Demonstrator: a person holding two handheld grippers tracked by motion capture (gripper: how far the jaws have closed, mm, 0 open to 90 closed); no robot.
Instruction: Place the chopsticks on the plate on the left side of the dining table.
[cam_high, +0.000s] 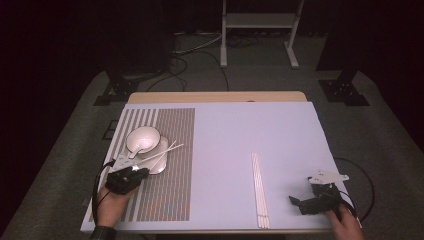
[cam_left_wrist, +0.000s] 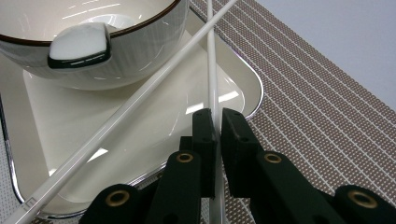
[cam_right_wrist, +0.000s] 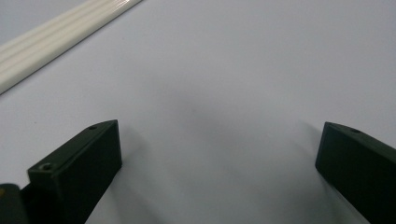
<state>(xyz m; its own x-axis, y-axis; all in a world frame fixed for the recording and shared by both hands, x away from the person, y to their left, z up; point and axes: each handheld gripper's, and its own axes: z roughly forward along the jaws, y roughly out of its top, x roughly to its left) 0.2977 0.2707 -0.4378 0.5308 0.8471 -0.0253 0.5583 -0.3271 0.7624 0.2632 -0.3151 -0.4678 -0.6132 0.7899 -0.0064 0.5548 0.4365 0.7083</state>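
Observation:
My left gripper (cam_left_wrist: 215, 116) is shut on a white chopstick (cam_left_wrist: 212, 70) that points away over a cream square plate (cam_left_wrist: 140, 135). A second white chopstick (cam_left_wrist: 130, 102) lies slantwise across that plate. On the plate stands a white bowl (cam_left_wrist: 121, 60) with a dark rim, and a white spoon's handle (cam_left_wrist: 79, 44) rests on its edge. From above, the left gripper (cam_high: 145, 172) sits at the plate's (cam_high: 161, 161) near edge, below the bowl (cam_high: 142, 139). My right gripper (cam_high: 298, 205) stands open at the table's front right; nothing lies between its fingers (cam_right_wrist: 79, 163).
A brown striped placemat (cam_high: 172, 175) lies under the plate on the pale blue table (cam_high: 250, 135). A bundle of several white chopsticks (cam_high: 259, 190) lies left of the right gripper. The same chopsticks (cam_right_wrist: 60, 28) cross the right gripper view's upper left corner.

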